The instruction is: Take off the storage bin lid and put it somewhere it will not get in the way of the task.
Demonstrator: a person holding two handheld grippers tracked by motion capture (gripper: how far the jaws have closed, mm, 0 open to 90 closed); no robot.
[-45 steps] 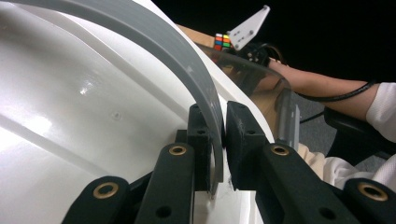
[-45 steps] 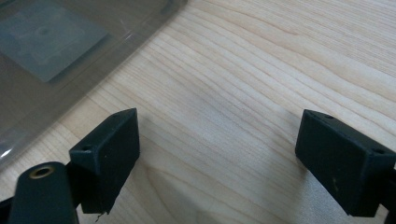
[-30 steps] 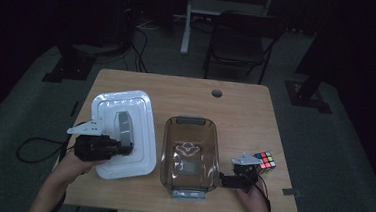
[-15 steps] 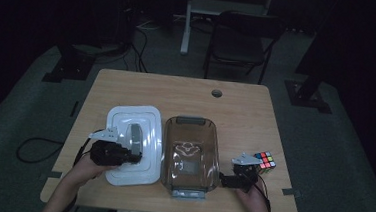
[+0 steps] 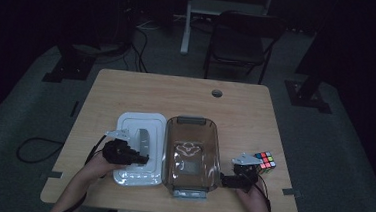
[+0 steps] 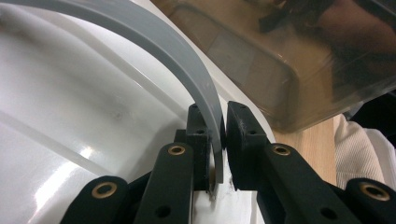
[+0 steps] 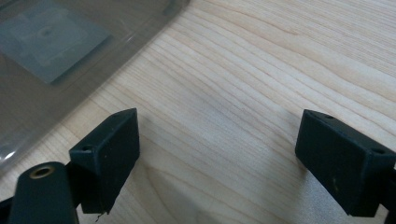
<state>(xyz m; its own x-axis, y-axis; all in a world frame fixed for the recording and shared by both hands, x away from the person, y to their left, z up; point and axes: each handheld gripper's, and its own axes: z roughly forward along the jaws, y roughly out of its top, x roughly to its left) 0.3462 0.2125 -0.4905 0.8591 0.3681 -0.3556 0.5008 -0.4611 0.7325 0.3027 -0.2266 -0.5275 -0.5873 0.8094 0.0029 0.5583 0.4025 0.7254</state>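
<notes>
White lid (image 5: 140, 150) lies flat on the wooden table (image 5: 176, 95) in the high view, at about 7 o'clock from the table's middle, its long edge touching or just beside the clear brown-tinted bin (image 5: 191, 156) at its 3 o'clock. A grey handle (image 5: 142, 139) arches over the lid's top. The left gripper (image 5: 139, 159) sits on the lid's near half, with the person's left hand (image 5: 94, 165) behind it at 7 o'clock. The right gripper (image 5: 226, 180) rests on the table at the bin's 4 o'clock corner, held by the right hand (image 5: 252, 195). A colourful puzzle cube (image 5: 265, 160) stands just beyond that gripper, at its 1 o'clock, apart from the bin.

From the left gripper view, the left gripper (image 6: 223, 140) has its two black jaws closed tight on the grey handle (image 6: 187, 60), which curves up and away toward 10 o'clock over the glossy lid (image 6: 70, 121). The bin (image 6: 261, 70) runs across 1 o'clock, and a white sleeve (image 6: 359, 149) shows at 4 o'clock.

From the right gripper view, the right gripper (image 7: 219, 144) has its jaws spread wide and holds nothing; bare table (image 7: 261, 60) lies between them. The bin's wall (image 7: 60, 56) fills the 10 o'clock corner, just beside the jaw on that side.
</notes>
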